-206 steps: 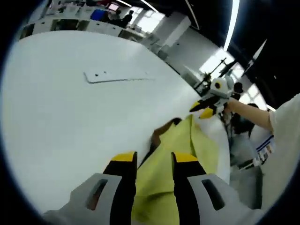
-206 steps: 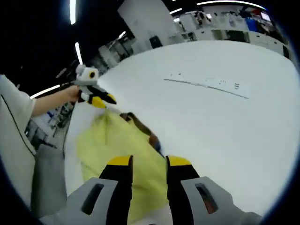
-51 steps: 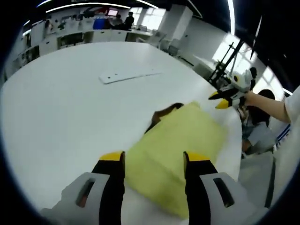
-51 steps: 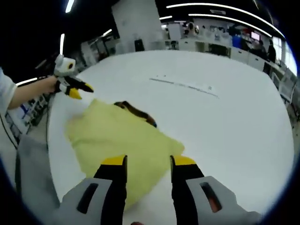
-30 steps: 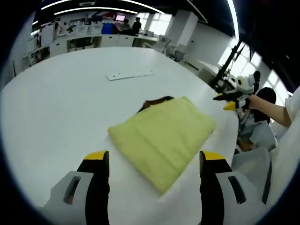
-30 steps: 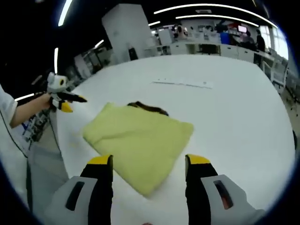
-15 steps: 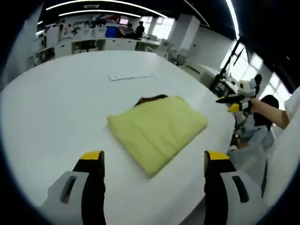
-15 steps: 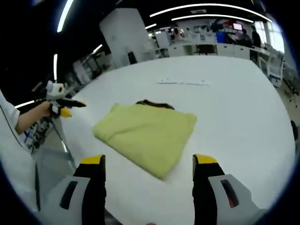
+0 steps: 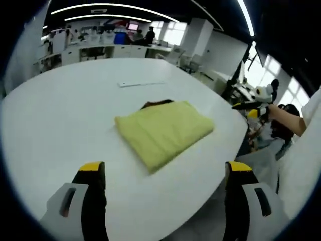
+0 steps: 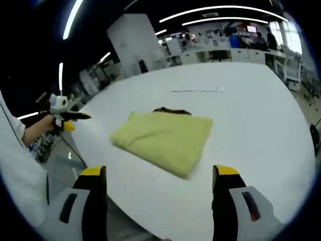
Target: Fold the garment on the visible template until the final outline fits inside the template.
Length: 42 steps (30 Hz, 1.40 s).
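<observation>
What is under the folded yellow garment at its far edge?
A dark brown strip pokes out from beneath the folded yellow garment at its far edge, on the white table. How far it extends underneath is covered by the garment, so what it is cannot be told.

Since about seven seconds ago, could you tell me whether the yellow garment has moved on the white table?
Yes. The yellow garment was bunched near the table's edge; now it lies flat and folded, nearer the white strip on the white table.
</observation>
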Motion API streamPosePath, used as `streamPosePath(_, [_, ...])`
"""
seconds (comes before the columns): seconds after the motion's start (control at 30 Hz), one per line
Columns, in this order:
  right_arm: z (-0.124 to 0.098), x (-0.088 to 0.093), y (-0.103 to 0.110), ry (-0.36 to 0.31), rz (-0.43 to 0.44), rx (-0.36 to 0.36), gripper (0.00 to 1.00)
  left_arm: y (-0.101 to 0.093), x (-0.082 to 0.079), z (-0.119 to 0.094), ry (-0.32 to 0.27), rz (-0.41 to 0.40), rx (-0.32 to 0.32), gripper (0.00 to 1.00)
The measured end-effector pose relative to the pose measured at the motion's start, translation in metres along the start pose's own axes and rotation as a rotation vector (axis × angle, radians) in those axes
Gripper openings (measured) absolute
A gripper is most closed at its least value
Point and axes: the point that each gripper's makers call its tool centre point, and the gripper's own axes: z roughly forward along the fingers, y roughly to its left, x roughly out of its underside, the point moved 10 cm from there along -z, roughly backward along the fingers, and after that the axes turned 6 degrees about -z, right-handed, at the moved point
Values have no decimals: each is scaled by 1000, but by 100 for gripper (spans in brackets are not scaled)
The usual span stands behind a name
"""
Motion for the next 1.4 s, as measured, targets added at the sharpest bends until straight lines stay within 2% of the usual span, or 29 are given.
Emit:
streamPosePath(0.23, [-15,7,12,7,-8,-3,91,-7,12,-18,-11,3,-15,99])
streamPosePath(0.8, [-35,17,38,-3,-14,-55,99,-19,35,-40,-26,-13,-27,99])
streamPosePath(0.93, [-40,20,41,20,-34,-54,99,-21,40,-40,-33,-29,-14,99])
streamPosePath(1.17, [-49,20,41,-10,-24,-42,99,-25,39,-42,-41,-14,-10,99])
streamPosePath(1.4, [-49,24,42,-11,-17,-40,99,-28,41,-40,-38,-21,-2,99])
